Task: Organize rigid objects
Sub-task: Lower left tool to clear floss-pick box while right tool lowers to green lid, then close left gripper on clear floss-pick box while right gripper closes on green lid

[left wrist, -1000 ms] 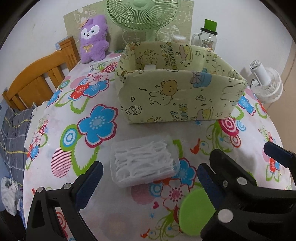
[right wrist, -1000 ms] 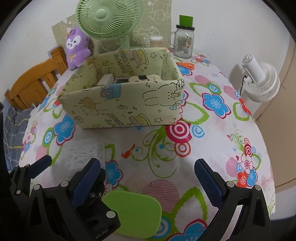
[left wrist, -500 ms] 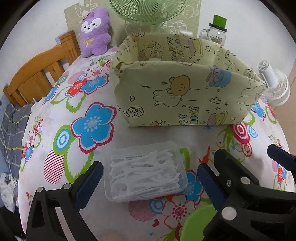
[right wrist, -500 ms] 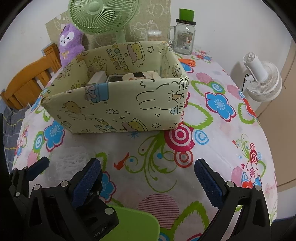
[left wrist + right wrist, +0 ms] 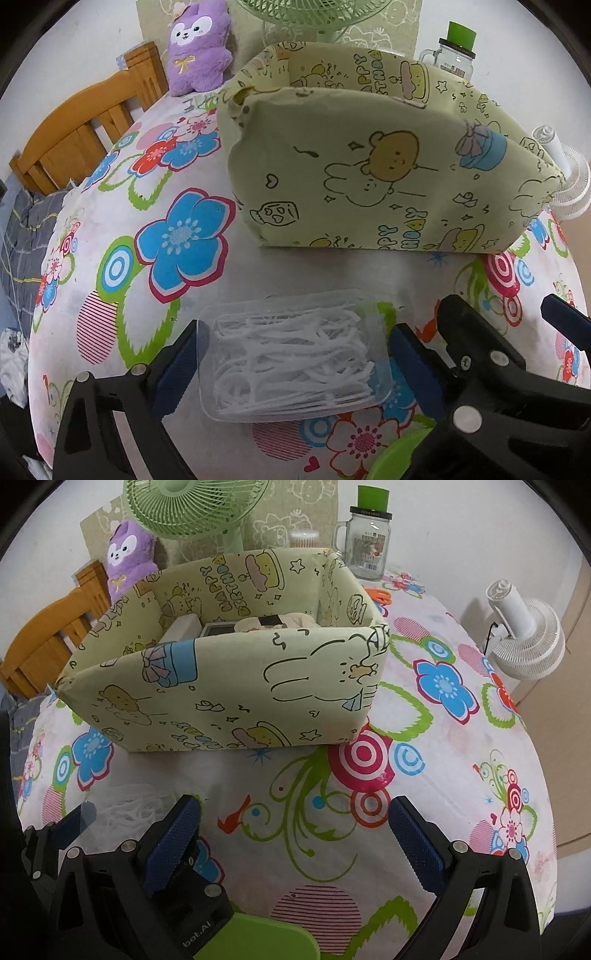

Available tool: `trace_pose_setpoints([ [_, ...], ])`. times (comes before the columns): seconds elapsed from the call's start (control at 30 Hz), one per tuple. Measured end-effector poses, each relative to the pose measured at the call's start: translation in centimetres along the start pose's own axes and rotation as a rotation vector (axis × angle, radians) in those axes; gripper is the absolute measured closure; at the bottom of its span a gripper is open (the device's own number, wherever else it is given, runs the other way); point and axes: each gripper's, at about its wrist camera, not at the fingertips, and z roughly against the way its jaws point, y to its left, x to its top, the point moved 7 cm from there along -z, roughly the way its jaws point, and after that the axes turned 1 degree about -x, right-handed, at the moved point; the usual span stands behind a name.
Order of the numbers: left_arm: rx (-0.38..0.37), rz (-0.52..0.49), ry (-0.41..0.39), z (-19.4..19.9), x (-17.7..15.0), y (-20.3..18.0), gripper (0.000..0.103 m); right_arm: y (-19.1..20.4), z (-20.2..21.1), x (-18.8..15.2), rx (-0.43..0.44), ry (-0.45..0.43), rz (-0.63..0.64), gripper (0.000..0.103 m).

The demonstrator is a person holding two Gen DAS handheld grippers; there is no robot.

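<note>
A clear plastic box of white floss picks (image 5: 291, 354) lies on the flowered tablecloth (image 5: 177, 243), between the blue pads of my left gripper (image 5: 295, 365). The jaws are closing; the pads stand right at the box's two short sides and I see no firm press. Beyond it stands a yellow-green cartoon-print storage box (image 5: 369, 177), holding several items (image 5: 218, 629). My right gripper (image 5: 291, 834) hangs open over bare cloth to the right, nothing between its fingers. A flat green lid-like piece (image 5: 255, 938) lies under it near the front edge.
A purple plush (image 5: 199, 48), a green fan (image 5: 192, 506) and a glass mug jar with a green cap (image 5: 369, 546) stand behind the storage box. A white fan (image 5: 524, 638) stands off the right edge. A wooden chair (image 5: 81, 136) is at the left.
Both grippers have moved forward and down toward the storage box. The floss pick box now sits between the left pads, which have narrowed slightly. The green piece has slid toward the bottom edge.
</note>
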Motion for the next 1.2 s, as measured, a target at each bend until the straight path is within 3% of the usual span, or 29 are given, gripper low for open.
trace_pose_setpoints([
  [0.23,-0.024,-0.003,0.007,-0.6,0.1,0.6,0.013,0.4,-0.3,-0.1,0.000,0.009,-0.009,0.000],
  [1.2,-0.101,-0.172,0.000,2.6,-3.4,2.4,0.014,3.6,2.4,-4.9,-0.014,0.015,-0.102,0.000],
])
